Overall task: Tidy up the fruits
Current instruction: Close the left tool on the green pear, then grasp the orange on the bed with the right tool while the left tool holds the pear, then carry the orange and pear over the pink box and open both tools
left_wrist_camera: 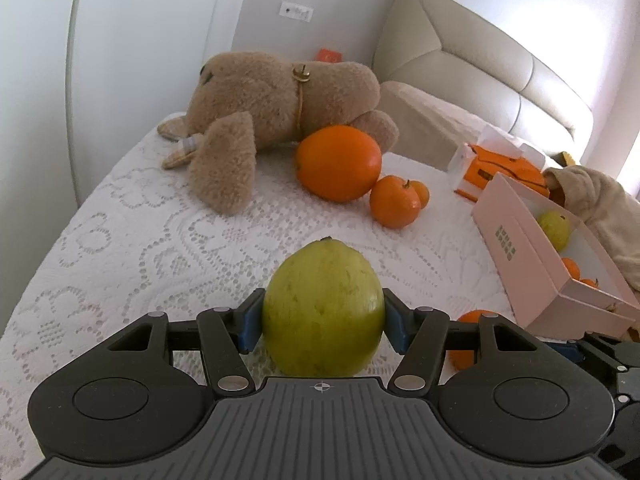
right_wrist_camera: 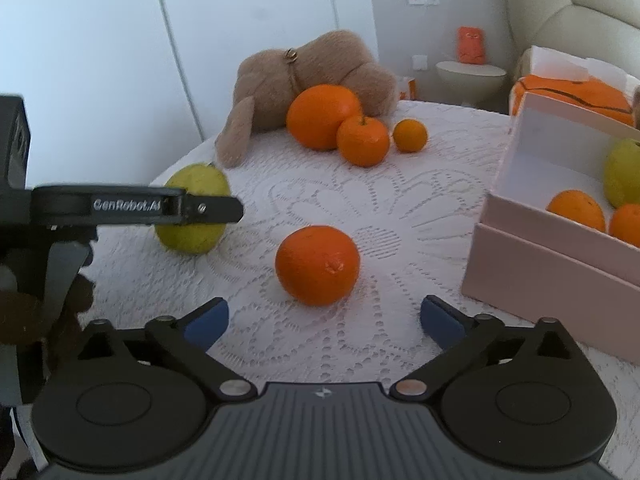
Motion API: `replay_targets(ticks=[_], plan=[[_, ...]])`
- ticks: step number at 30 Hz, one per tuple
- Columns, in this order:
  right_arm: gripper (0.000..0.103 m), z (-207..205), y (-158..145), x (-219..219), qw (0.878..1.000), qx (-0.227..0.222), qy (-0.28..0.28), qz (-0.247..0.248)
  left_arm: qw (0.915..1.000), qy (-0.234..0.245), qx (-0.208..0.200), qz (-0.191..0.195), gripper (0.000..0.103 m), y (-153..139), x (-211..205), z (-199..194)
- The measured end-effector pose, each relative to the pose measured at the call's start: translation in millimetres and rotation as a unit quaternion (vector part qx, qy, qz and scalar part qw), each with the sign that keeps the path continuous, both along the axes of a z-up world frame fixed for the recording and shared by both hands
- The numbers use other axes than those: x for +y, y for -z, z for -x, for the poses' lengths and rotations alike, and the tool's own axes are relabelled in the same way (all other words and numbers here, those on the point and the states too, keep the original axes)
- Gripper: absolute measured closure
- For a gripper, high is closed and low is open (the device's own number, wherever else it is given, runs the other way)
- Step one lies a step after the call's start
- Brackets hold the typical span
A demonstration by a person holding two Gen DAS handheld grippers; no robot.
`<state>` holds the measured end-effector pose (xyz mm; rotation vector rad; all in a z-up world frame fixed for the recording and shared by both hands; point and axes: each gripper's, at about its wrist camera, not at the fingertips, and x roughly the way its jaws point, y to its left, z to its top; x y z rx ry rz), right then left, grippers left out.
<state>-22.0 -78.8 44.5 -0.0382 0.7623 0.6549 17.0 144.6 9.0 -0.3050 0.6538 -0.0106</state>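
Observation:
My left gripper (left_wrist_camera: pixel 323 322) is shut on a green guava (left_wrist_camera: pixel 323 308) that rests on the white lace cloth; it also shows in the right wrist view (right_wrist_camera: pixel 192 208) with the left gripper's finger (right_wrist_camera: pixel 208 211) across it. My right gripper (right_wrist_camera: pixel 324 320) is open and empty, just short of an orange (right_wrist_camera: pixel 318 264), which also shows in the left wrist view (left_wrist_camera: pixel 466 334). A large orange (left_wrist_camera: pixel 338 162), a tangerine (left_wrist_camera: pixel 394 201) and a small one (left_wrist_camera: pixel 421 193) lie by the plush toy. The pink box (right_wrist_camera: pixel 532 236) at the right holds a guava (right_wrist_camera: pixel 624 172) and oranges (right_wrist_camera: pixel 578 210).
A brown plush toy (left_wrist_camera: pixel 260 108) lies at the back of the round table (left_wrist_camera: pixel 120 220). An orange ball in a clear case (left_wrist_camera: pixel 504 164) sits behind the box. A beige cloth (left_wrist_camera: pixel 600 204) drapes beside the box. A cushioned headboard (left_wrist_camera: pixel 480 60) stands behind.

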Motion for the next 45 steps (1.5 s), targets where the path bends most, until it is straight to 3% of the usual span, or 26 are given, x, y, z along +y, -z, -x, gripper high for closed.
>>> replay_targets(ticks=[5, 9, 20, 22, 27, 31, 45], plan=[[0.0, 7.4, 0.3, 12.9, 0.999, -0.017, -0.008, 0.049, 0.9996, 0.005, -0.018, 0.022, 0.039, 4.7, 4.6, 2.4], [0.001, 4.9, -1.4, 1.9, 1.0, -0.008, 0.003, 0.018, 0.998, 0.01, -0.03, 0.055, 0.039, 5.8, 13.0, 6.0], [0.032, -3.9, -16.3, 14.9, 0.998, -0.001, 0.05, 0.023, 0.9979, 0.01, -0.034, 0.054, 0.039, 7.6, 11.8, 9.0], [0.047, -9.7, -14.6, 20.9, 0.998, 0.007, 0.056, 0.033, 0.9976, 0.009, -0.034, 0.06, 0.039, 8.1, 13.0, 9.8], [0.056, -11.4, -16.8, 28.1, 0.998, 0.001, 0.056, 0.038, 0.9976, 0.009, -0.035, 0.059, 0.039, 8.9, 13.9, 10.6], [0.055, -14.6, -13.5, 33.7, 0.997, -0.001, 0.049, 0.053, 0.9972, 0.007, -0.029, 0.069, 0.039, 9.5, 15.1, 10.3], [0.057, -4.5, -18.0, 36.2, 0.996, -0.017, 0.041, 0.073, 0.9997, 0.011, 0.007, 0.02, 0.039, 4.2, -0.2, -5.9]])
